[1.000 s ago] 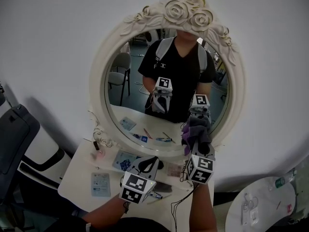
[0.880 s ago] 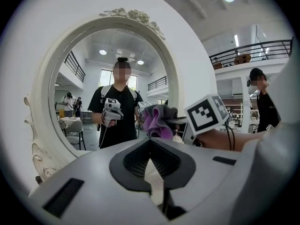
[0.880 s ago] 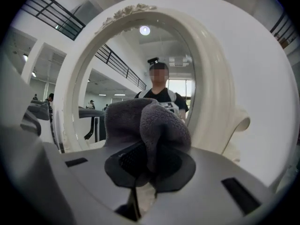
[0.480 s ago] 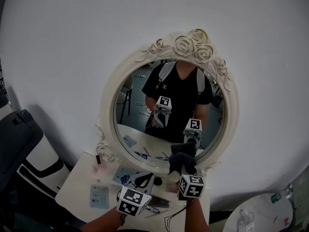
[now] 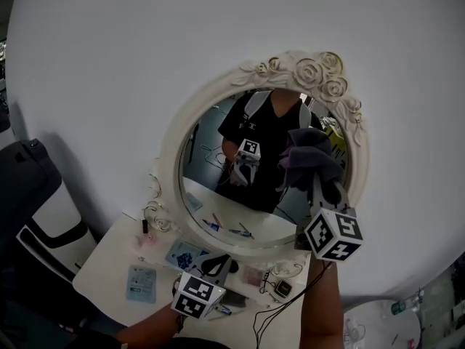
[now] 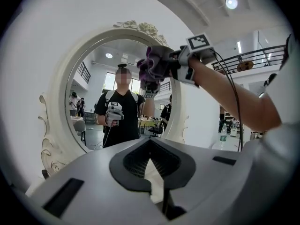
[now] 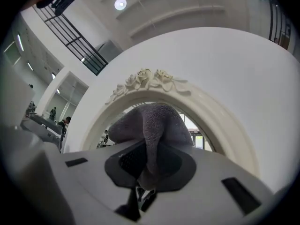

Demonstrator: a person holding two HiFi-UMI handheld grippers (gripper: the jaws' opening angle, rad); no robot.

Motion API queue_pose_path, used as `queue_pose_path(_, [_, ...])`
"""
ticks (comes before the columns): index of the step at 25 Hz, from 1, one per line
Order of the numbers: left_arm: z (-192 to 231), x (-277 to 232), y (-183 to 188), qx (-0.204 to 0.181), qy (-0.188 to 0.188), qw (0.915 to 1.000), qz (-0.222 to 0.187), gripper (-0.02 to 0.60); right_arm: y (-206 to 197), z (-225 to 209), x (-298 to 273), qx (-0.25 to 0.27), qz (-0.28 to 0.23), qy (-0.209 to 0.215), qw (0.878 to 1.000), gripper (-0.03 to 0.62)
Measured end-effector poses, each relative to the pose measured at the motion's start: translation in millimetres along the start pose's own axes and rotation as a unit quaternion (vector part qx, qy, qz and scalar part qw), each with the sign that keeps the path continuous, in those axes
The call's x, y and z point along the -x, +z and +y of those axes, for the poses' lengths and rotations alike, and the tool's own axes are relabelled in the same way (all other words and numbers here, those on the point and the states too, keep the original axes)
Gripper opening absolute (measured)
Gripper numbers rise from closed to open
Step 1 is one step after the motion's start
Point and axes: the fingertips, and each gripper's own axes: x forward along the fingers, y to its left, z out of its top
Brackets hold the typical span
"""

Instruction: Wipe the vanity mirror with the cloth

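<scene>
The right gripper [image 5: 318,187], clamped on the grey cloth [image 5: 308,157], presses it high on the vanity mirror [image 5: 218,167] — the left gripper [image 5: 218,266] hangs low, jaws together, empty.

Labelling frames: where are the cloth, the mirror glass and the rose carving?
cloth [image 5: 309,155], head view, its bunched middle.
mirror glass [image 5: 207,158], head view, left part.
rose carving [image 5: 311,67], head view, the large rose.
</scene>
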Motion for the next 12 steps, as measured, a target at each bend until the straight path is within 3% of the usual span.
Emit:
queue_pose_path(5, [12,4,-7,0.012,0.01,0.9999,0.003,0.0,62,-7,-42,0.052,-0.02,-0.017,0.998,0.043])
queue_pose_path(12, [27,2,-14,0.019,0.025,0.9994,0.012,0.0,72,-7,-48,0.081,-0.056,-0.021,0.995,0.043])
